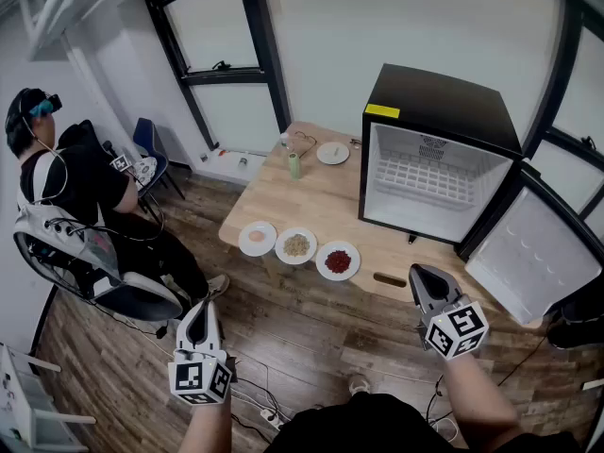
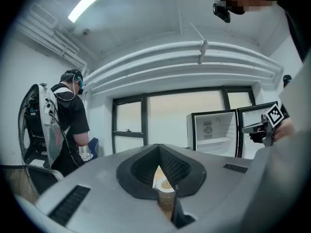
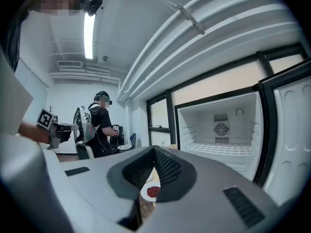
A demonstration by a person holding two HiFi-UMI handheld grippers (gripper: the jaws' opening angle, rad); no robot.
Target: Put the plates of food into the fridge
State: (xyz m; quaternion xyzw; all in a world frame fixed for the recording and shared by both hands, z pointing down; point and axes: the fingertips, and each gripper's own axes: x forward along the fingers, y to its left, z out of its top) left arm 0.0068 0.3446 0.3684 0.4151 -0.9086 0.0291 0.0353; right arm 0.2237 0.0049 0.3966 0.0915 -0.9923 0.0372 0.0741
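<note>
Left gripper (image 1: 198, 308), right gripper (image 1: 418, 271): both shut, empty. Three food plates (image 1: 296, 245) well ahead on table (image 1: 311, 196). Red-food plate (image 1: 338, 260) nearest right gripper, open fridge (image 1: 444, 111) beyond. Probably stiff, light, breakable (loose food on top). Pinch at rim, keep level.

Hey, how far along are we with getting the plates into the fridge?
Done: only the fridge door stands open; its shelf is bare. In hand: nothing, left gripper and right gripper both shut and empty. Left: the three plates at the table's near edge.
</note>
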